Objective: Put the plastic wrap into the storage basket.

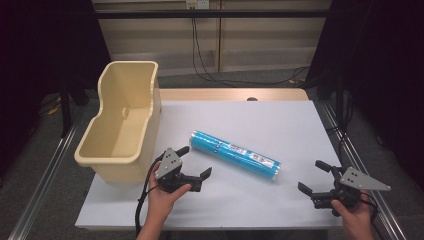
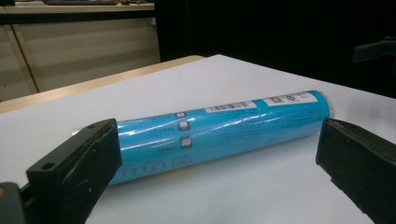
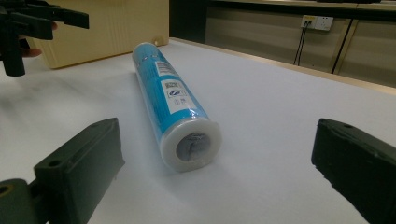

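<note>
— So where is the blue roll [image 1: 234,154] lying?

— Flat on the white table [image 1: 280,120], near its middle, slanted, with one end towards the beige tub [image 1: 122,120] at the left edge.

— And the left gripper [image 1: 196,162]?

— Wide apart, holding nothing, close to the roll's near side, by the front edge beside the tub.

— The right gripper [image 1: 314,176]?

— Also spread wide and empty, near the front right corner, well apart from the roll, facing its capped end [image 3: 192,144].
</note>
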### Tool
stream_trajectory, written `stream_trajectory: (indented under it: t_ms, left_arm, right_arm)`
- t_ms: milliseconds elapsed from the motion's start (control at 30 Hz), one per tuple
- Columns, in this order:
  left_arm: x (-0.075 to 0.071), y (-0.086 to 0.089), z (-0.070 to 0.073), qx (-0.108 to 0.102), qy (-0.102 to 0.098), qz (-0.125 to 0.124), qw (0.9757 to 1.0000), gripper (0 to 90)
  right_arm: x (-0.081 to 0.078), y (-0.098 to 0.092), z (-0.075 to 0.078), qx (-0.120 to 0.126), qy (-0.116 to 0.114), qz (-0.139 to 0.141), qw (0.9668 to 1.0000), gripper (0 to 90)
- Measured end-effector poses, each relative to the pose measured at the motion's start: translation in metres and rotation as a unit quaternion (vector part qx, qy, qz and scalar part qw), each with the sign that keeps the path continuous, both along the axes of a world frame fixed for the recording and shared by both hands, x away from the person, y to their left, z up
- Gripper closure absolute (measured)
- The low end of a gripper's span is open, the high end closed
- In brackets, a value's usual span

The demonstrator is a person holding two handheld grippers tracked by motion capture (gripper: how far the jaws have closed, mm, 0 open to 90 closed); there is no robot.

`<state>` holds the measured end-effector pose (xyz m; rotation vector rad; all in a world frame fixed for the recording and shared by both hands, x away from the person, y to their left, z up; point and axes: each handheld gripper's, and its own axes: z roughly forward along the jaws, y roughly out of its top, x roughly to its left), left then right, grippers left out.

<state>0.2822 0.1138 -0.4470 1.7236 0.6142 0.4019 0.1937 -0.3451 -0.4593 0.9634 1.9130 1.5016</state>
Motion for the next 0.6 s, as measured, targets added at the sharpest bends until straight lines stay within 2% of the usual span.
stream_trajectory:
  t_ms: [100, 200, 333, 600]
  left_arm:
    - [0.004, -0.005, 0.000, 0.003, 0.000, -0.007, 1.0000, 0.1]
    - [0.010, -0.017, 0.001, 0.013, 0.005, -0.026, 0.9996, 0.1]
    - [0.013, -0.025, 0.003, 0.012, 0.006, -0.036, 0.9992, 0.1]
    - [0.026, -0.048, 0.011, 0.036, 0.018, -0.058, 0.9975, 0.3]
  right_arm:
    - [0.000, 0.000, 0.000, 0.000, -0.001, 0.000, 1.0000, 1.4]
    - [0.000, -0.001, 0.000, 0.002, -0.001, -0.001, 1.0000, 1.4]
    - [0.000, -0.001, -0.001, 0.001, 0.000, 0.002, 1.0000, 1.4]
    - [0.001, 0.001, -0.001, 0.004, 0.001, 0.008, 1.0000, 1.6]
